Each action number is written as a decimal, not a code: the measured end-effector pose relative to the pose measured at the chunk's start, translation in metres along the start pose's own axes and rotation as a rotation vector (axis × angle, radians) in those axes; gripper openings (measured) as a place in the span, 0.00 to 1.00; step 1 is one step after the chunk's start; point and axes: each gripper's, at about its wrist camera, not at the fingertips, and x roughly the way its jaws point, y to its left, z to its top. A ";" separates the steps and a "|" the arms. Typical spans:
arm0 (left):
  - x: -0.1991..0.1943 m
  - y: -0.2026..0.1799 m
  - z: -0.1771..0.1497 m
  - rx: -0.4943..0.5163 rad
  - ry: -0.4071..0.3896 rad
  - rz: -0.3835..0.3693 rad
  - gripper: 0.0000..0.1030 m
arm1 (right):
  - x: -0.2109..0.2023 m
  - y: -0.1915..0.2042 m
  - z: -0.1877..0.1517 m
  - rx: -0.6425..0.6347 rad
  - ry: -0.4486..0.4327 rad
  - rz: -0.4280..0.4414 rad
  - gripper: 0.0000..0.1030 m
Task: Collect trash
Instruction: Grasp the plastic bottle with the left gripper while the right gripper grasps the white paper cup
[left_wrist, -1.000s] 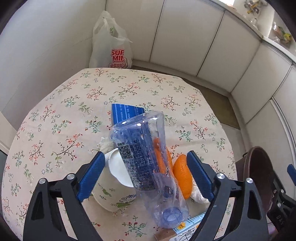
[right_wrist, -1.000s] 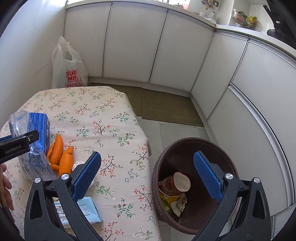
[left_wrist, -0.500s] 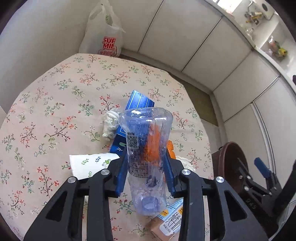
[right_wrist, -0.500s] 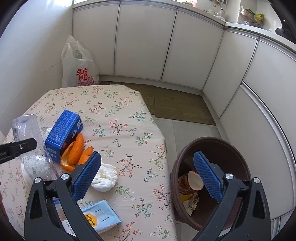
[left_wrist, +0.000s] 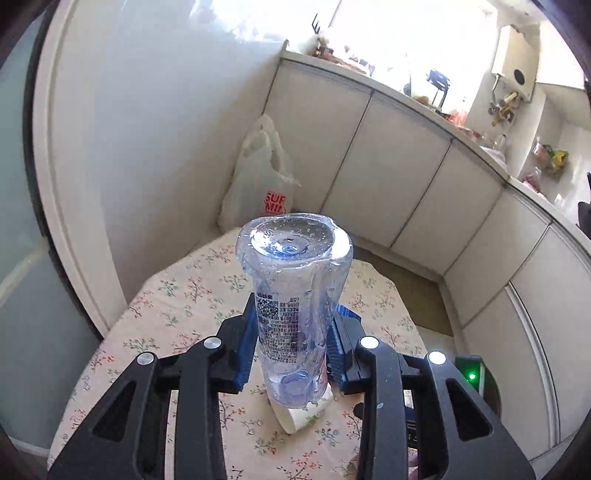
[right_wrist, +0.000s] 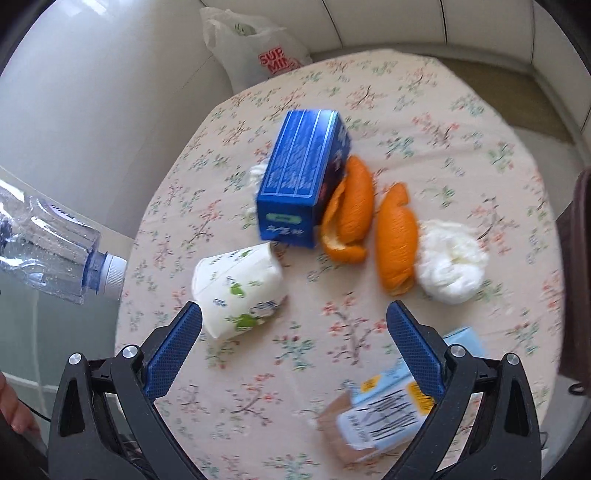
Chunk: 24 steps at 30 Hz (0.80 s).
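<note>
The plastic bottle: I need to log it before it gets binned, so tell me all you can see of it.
The plastic bottle is clear, thin and crumpled, with a printed label bearing a square code and a pale cap screwed on. Droplets cling inside; it looks empty. The left gripper clamps its body between blue pads, lifted clear of the table, base pointing away from the camera, cap toward it.

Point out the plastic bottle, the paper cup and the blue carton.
plastic bottle (left_wrist: 291, 310): left wrist view, on its printed label, between the closed fingers.
paper cup (right_wrist: 236, 291): right wrist view, on its side wall, lying on the table.
blue carton (right_wrist: 303, 166): right wrist view, on its long top face.
</note>
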 end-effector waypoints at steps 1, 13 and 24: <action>-0.002 0.004 0.002 -0.003 -0.008 0.008 0.32 | 0.006 0.007 -0.001 0.010 0.002 0.001 0.93; -0.014 0.046 0.012 -0.115 0.013 -0.020 0.33 | 0.057 0.093 -0.021 -0.356 -0.066 -0.236 0.93; -0.007 0.056 0.010 -0.167 0.049 -0.020 0.33 | 0.088 0.087 -0.015 -0.399 0.023 -0.204 0.93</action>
